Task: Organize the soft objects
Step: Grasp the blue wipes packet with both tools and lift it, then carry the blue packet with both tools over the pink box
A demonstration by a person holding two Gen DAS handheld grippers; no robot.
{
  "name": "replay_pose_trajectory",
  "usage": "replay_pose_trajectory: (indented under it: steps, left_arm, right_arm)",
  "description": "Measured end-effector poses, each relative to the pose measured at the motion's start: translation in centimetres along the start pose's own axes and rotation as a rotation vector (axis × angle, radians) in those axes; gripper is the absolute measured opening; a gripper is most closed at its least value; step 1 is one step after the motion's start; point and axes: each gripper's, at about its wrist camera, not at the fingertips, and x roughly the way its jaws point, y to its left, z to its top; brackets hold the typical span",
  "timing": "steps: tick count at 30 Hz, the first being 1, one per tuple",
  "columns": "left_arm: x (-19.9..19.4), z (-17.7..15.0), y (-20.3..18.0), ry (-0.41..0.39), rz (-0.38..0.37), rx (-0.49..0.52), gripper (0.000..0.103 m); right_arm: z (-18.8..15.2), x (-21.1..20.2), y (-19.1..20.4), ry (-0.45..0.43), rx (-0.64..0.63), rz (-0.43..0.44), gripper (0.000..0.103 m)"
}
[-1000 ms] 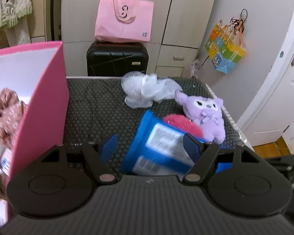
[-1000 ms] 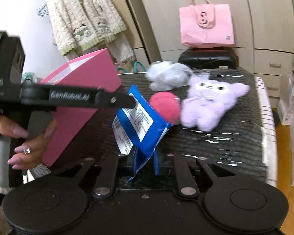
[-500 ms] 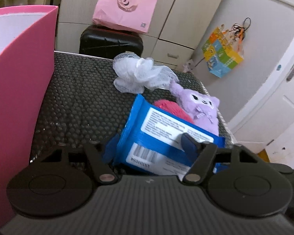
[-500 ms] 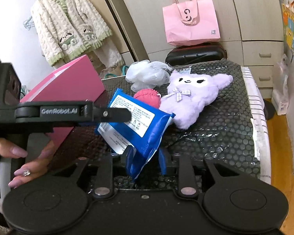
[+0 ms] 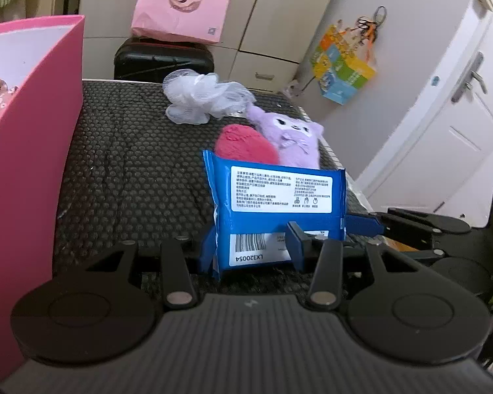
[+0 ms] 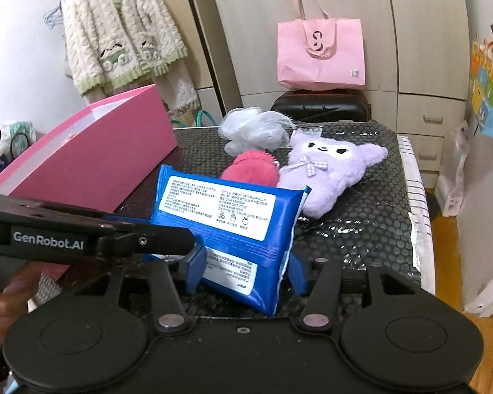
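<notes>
1. You are mid-handover: the blue wipes pack stands low in the centre of both wrist views, passing from your right gripper to your left gripper.
2. Your left gripper's jaws have just been closing, and their blue pads now sit against the pack's lower edge, so the pack looks pinched there.
3. Your right gripper's jaws have just been opening; the pack is between them, but the pads look clear of it.
4. Next, you should draw the right gripper back, then carry the pack to the pink box at the left of the frame.
5. The pink puff, purple plush and white mesh sponge wait on the black mat beyond.
</notes>
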Motion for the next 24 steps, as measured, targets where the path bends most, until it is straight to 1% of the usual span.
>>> replay_pose_trajectory:
  steps: [7, 16, 18, 20, 24]
  left_arm:
    - [-2.7, -1.4, -0.6, 0.012, -0.026, 0.019, 0.044]
    - [-7.0, -3.4, -1.0, 0.008, -0.033, 0.051, 0.044]
    - [-8.2, -3.8, -1.0, 0.001, -0.039, 0.05, 0.044]
    - [-9.6, -4.1, -0.8, -0.016, -0.04, 0.052, 0.044]
    - [-12.6, -4.5, -0.1, -0.055, -0.039, 0.074, 0.044]
  right_arm:
    - [-0.6, -2.3, 2.3, 0.027, -0.06, -0.04, 0.064]
    - [-1.4, -5.6, 6.0, 0.053, -0.11, -0.048, 0.064]
    - [-1.5, -6.4, 6.9, 0.055, -0.112, -0.049, 0.064]
    - [-1.6, -7.2, 7.9, 0.038, -0.124, -0.045, 0.064]
    - [-1.4, -8.3, 10.0, 0.012, -0.153, -0.018, 0.064]
